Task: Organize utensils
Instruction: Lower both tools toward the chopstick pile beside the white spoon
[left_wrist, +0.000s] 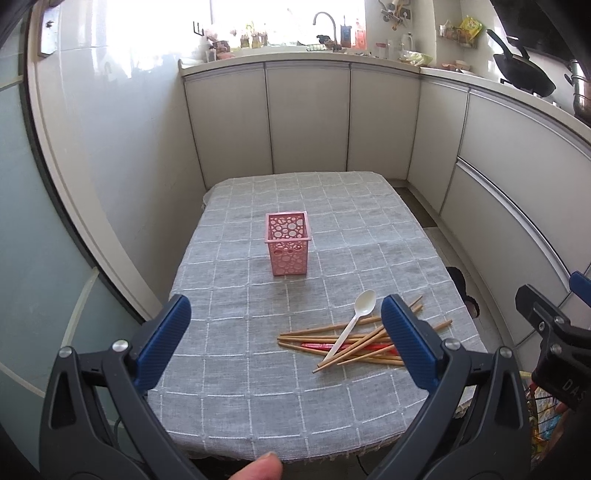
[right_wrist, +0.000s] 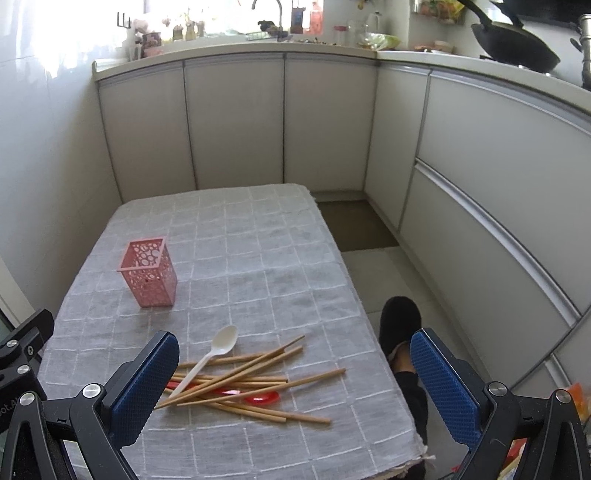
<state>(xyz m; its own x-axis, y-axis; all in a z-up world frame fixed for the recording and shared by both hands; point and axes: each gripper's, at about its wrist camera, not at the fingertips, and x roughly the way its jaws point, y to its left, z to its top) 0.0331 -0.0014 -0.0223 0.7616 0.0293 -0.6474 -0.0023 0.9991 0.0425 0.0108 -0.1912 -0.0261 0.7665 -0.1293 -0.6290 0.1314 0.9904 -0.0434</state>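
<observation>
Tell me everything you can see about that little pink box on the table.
The pink holder is a small square cup, apparently plastic, its walls pierced with round holes of mixed sizes and topped by a flat rim. It stands upright and looks empty on the grey checked tablecloth, apart from the spoon and chopsticks lying nearer the camera. Nothing touches it but the cloth.

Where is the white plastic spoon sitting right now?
The white plastic spoon lies on top of the pile of wooden chopsticks on the grey checked tablecloth, bowl pointing toward the pink perforated holder standing apart, farther back to the left.
</observation>
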